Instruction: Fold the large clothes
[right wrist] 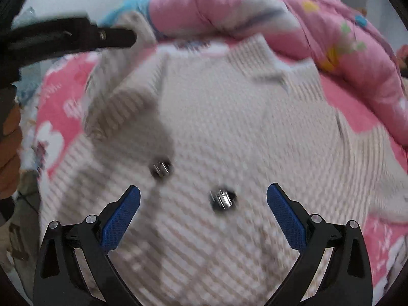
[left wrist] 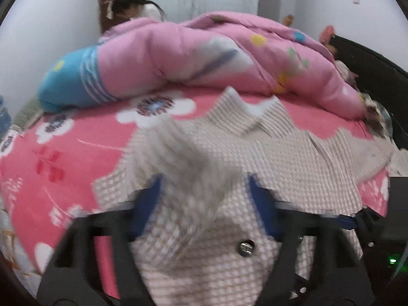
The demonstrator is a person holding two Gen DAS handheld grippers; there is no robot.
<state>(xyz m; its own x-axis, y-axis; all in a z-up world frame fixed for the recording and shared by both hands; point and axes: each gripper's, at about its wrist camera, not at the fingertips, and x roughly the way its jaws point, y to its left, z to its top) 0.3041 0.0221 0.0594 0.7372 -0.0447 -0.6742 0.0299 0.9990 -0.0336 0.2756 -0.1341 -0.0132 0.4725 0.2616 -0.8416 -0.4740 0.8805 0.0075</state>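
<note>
A cream waffle-knit garment [left wrist: 280, 153] with a collar lies spread on the pink flowered bed sheet [left wrist: 76, 153]. One metal snap [left wrist: 246, 247] shows near the camera in the left wrist view. My left gripper [left wrist: 206, 199] has its blue pads wide apart; a blurred, raised fold of the knit sits between them, and the pads do not press on it. In the right wrist view my right gripper [right wrist: 204, 211] hovers open over the garment [right wrist: 229, 117], with two snaps [right wrist: 223, 199] just ahead of its fingertips. The left gripper [right wrist: 114, 35] shows at the upper left, at a lifted flap of the knit.
A bulky pink and blue quilt [left wrist: 178, 56] lies heaped across the far side of the bed. Behind it a person [left wrist: 132, 7] leans near the white wall. A black bed frame [left wrist: 369, 63] bounds the right side. A hand [right wrist: 10, 132] shows at the left edge.
</note>
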